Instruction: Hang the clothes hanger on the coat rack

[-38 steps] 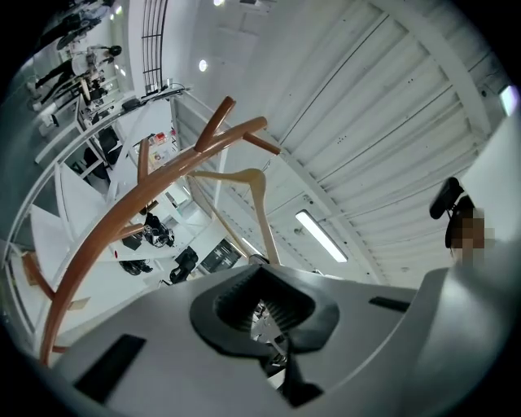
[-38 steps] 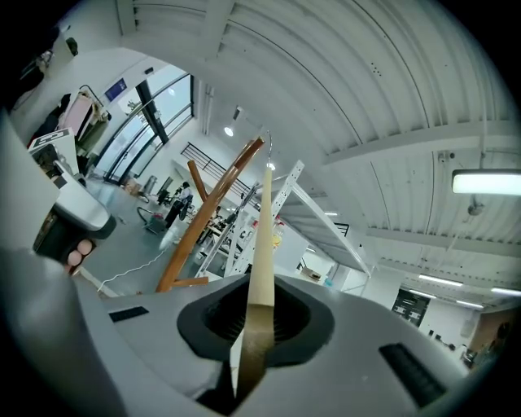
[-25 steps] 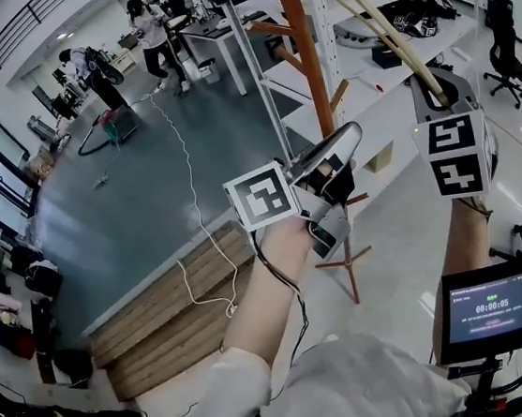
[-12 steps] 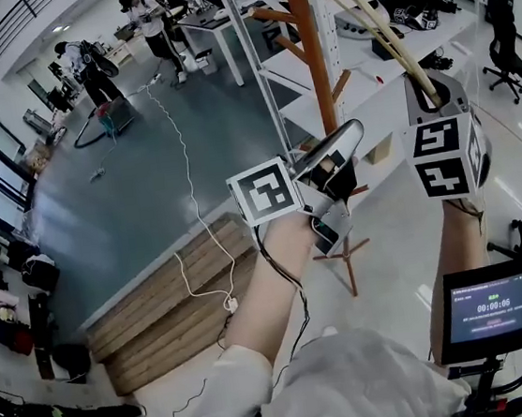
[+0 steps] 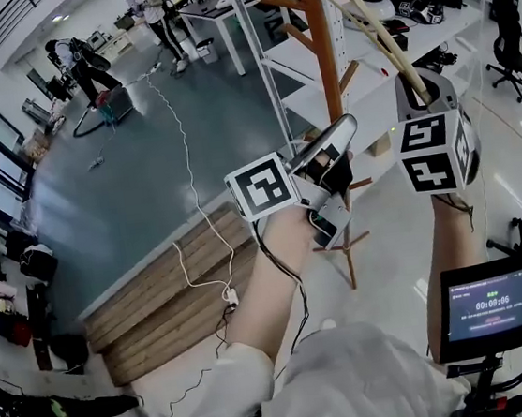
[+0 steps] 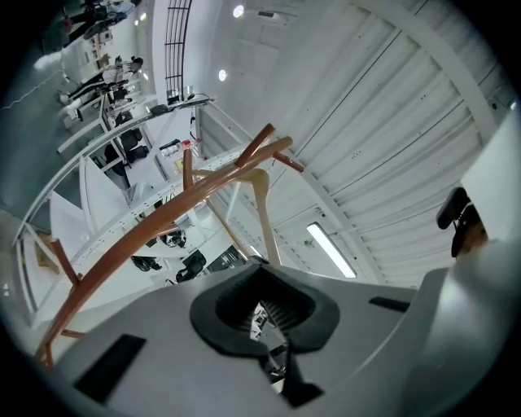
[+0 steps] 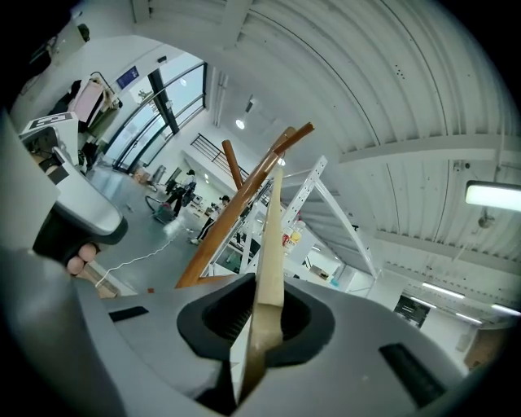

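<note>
Right gripper [image 5: 419, 91] closer to coat rack [image 5: 321, 44] — jaws tight on clothes hanger [image 5: 372, 24] — left gripper [image 5: 341, 132] closed

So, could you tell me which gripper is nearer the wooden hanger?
Right. The right gripper is shut on the hanger, at its end; the left gripper sits apart, beside it.

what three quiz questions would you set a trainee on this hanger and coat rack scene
1. True or false: the clothes hanger hangs on the coat rack with no gripper holding it.
2. Which one holds the hanger? A left gripper, B right gripper, C neither.
3. Fill in: the coat rack's pole is brown ____.
Key: 1 false; 2 B; 3 wood.
</note>
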`<state>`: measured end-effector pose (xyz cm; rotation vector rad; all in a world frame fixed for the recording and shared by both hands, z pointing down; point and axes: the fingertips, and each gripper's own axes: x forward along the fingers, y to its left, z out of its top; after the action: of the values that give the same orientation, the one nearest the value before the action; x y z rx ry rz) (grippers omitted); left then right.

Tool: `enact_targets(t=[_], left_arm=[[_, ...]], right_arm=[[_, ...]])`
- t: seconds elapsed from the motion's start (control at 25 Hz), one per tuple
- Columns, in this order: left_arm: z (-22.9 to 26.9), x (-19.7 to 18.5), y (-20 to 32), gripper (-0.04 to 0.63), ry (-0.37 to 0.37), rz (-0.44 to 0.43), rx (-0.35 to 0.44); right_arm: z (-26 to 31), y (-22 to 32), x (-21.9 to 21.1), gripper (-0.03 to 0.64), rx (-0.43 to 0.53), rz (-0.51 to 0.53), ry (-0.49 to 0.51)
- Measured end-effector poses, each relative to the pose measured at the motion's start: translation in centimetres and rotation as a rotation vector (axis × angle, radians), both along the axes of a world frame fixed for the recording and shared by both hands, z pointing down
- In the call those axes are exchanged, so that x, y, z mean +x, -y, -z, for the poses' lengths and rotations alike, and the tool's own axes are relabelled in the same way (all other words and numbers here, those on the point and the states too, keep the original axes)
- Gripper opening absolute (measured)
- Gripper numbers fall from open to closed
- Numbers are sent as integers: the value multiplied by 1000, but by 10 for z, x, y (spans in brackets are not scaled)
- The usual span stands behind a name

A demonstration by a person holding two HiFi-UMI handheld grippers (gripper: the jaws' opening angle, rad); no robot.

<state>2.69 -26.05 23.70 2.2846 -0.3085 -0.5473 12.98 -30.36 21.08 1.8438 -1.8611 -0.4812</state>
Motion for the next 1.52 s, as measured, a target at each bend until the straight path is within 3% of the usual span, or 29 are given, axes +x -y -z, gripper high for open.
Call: enact_targets(t=[0.6, 1.24, 1.36, 1.52], left_arm=[[-24, -43, 0, 6, -19, 65, -41], [-37, -86, 2, 6, -57, 135, -88], [-35, -90, 3, 6, -55, 142, -80], [-33, -90, 2, 6, -56, 147, -79]], right_arm=[[-14, 7, -33, 46, 44, -30, 31], [-24, 14, -51, 49, 95, -147, -47], [-23, 14, -54, 51, 92, -133, -37], [-22, 12, -60, 100, 75, -71, -19]])
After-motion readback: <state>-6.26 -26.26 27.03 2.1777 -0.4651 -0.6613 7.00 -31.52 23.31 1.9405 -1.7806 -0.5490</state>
